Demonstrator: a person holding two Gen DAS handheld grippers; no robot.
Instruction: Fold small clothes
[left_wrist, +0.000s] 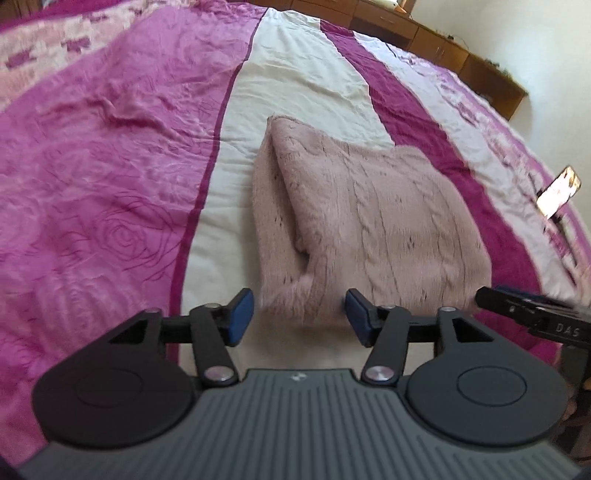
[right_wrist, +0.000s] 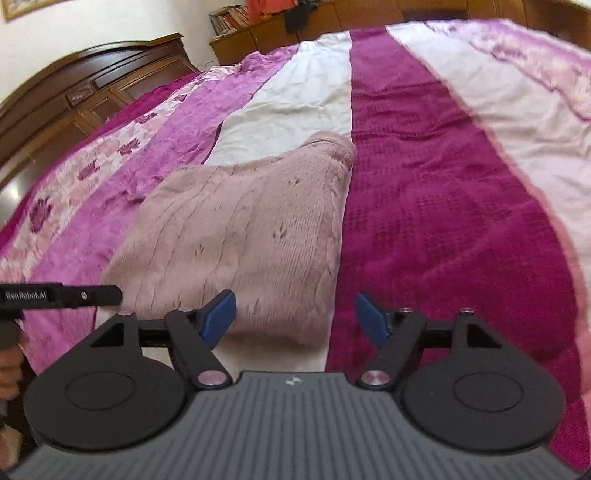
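Pink knit sweater (left_wrist: 369, 221) lies folded on the bedspread (left_wrist: 110, 166), across its white and magenta stripes. I hold my left gripper (left_wrist: 299, 314) spread wide, empty, at the sweater's near edge. My right gripper (right_wrist: 295, 317) is also spread, empty, over the near right corner. Phone (left_wrist: 559, 192), probably, sits far right on the bed. Wooden headboard (right_wrist: 74, 96) behind, blurred.

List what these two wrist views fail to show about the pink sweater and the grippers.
- Pink knit sweater: its near edge is hidden behind the left hand-held gripper in the left view.
- Sleeves and neckline: tucked out of sight in both views.
- Right hand-held gripper: in the left view, only a blurred part at the frame's right edge.
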